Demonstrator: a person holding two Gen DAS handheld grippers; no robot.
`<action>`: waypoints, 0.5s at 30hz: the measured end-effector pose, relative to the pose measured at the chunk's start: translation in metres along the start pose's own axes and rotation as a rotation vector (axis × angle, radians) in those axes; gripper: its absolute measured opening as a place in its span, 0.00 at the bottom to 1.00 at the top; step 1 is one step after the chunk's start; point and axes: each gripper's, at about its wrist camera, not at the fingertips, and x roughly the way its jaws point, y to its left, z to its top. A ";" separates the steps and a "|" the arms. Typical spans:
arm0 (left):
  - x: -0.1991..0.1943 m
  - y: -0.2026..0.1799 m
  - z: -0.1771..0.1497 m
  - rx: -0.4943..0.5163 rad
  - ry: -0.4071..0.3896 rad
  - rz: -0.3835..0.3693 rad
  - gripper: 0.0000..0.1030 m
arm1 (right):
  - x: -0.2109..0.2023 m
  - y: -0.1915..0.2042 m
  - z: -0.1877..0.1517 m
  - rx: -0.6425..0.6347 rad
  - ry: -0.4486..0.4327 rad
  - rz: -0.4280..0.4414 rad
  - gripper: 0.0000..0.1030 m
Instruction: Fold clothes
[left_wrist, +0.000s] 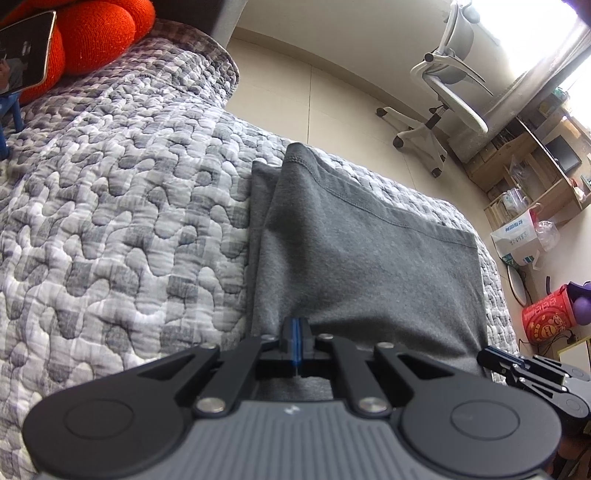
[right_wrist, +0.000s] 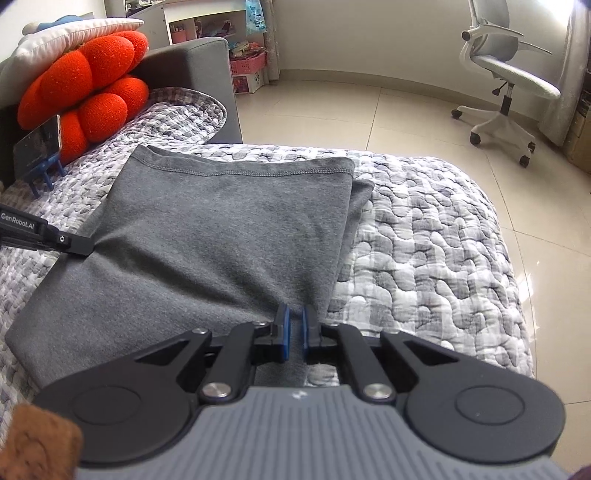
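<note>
The left tool (left_wrist: 297, 334) has its blue-lined pads pressed flat together, pinching grey fabric at the tips. The right tool (right_wrist: 294, 325) has a narrow gap between its pads, with fabric in that gap. Both lie low and level, side by side.

Home bedroom, quilted grey bedspread (left_wrist: 110, 206), orange cushion (right_wrist: 85, 96), white swivel chair (right_wrist: 506, 74), cluttered wooden shelves (left_wrist: 532, 173)

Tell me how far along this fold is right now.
Done: the grey garment lies partly folded on the quilt, its stitched hem across the far edge and a layer tucked under one side. In hand: the left tool is shut on the near edge; the right tool holds fabric between slightly parted pads. Left: the final fold looks pending.
</note>
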 end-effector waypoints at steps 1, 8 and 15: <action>-0.001 0.000 0.000 0.000 -0.001 0.001 0.03 | 0.000 0.000 0.000 -0.003 0.002 -0.006 0.05; -0.005 -0.001 0.000 -0.002 -0.008 0.008 0.03 | -0.015 0.003 0.001 -0.049 -0.060 0.030 0.19; -0.004 0.001 0.000 -0.010 -0.003 0.010 0.03 | -0.035 0.048 -0.013 -0.264 -0.114 0.184 0.37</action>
